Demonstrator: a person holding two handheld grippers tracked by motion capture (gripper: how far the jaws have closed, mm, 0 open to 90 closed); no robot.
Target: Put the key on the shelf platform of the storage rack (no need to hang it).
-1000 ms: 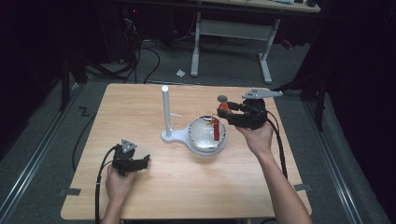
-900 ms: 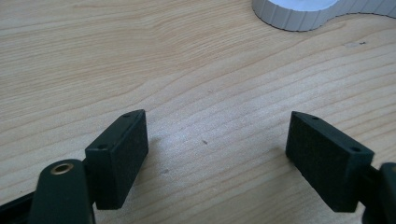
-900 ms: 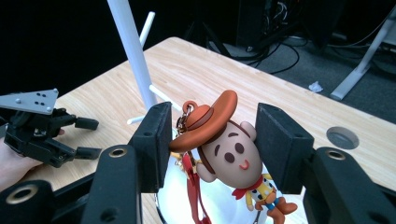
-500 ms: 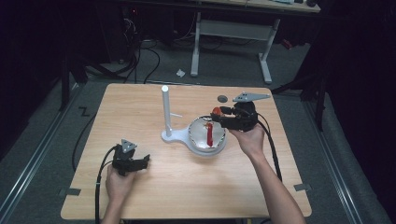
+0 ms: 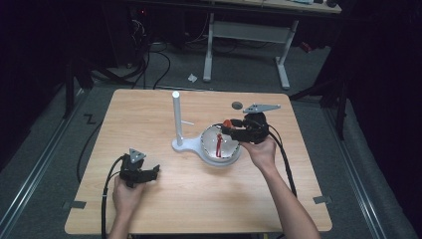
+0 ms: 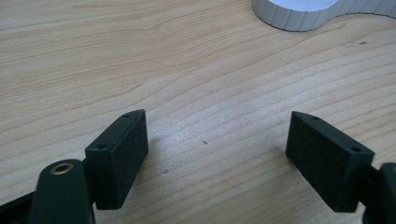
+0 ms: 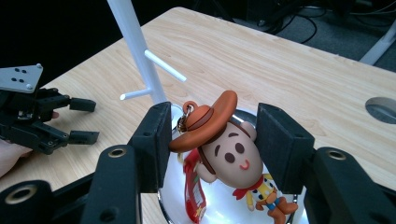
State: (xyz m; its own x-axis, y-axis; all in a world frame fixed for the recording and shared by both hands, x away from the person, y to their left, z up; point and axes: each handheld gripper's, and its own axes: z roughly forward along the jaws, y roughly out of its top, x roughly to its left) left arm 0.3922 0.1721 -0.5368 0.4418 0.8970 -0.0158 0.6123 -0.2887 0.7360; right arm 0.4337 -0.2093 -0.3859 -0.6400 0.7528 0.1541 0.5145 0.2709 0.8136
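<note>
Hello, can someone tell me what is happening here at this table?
A person works at a wooden table with tongs in each hand. The right tongs hold a cowboy keychain figure by its head, over a shiny bowl on a white stand with a peg post. The figure's red strap hangs into the bowl. The left tongs rest open on the table, holding nothing.

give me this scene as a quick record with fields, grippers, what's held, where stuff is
right gripper: shut on cowboy keychain, above the bowl
left gripper: open, holding nothing, low over the bare table
bowl: shiny, on the white stand's base
white stand: upright post with two side pegs, nothing hung on them
red strap: dangles from keychain into bowl
</note>
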